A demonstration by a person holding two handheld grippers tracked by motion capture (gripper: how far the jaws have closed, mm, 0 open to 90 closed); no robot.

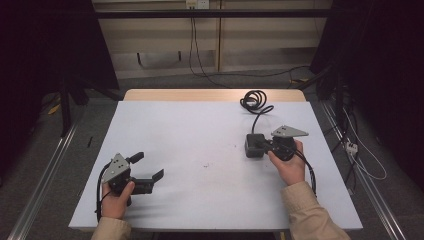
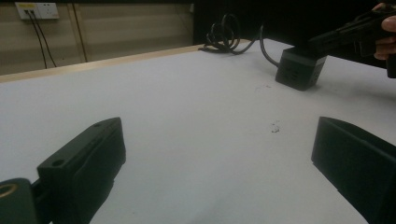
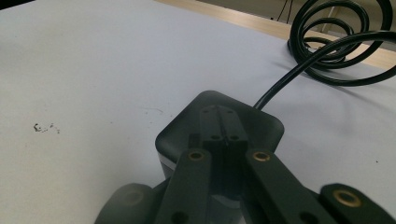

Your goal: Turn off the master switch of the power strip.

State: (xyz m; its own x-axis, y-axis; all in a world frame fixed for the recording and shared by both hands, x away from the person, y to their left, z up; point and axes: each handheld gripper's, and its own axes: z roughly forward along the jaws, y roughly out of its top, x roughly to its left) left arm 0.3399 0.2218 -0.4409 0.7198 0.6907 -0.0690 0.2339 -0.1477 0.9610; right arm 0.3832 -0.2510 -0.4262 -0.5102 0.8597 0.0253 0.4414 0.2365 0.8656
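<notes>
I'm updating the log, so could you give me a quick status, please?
Left tool open, idle. Right tool shut, above the black box. Coiled cable behind.

A person seated at a white rectangular table [image 1: 210, 150] holds a black two-jaw gripper in each hand. The left gripper [image 1: 148, 167] rests on the tabletop with its jaws spread apart. The right gripper [image 1: 264, 145] touches a small black box-shaped power adapter [image 1: 253, 145], whose black coiled cable [image 1: 254, 101] lies near the far edge.
</notes>
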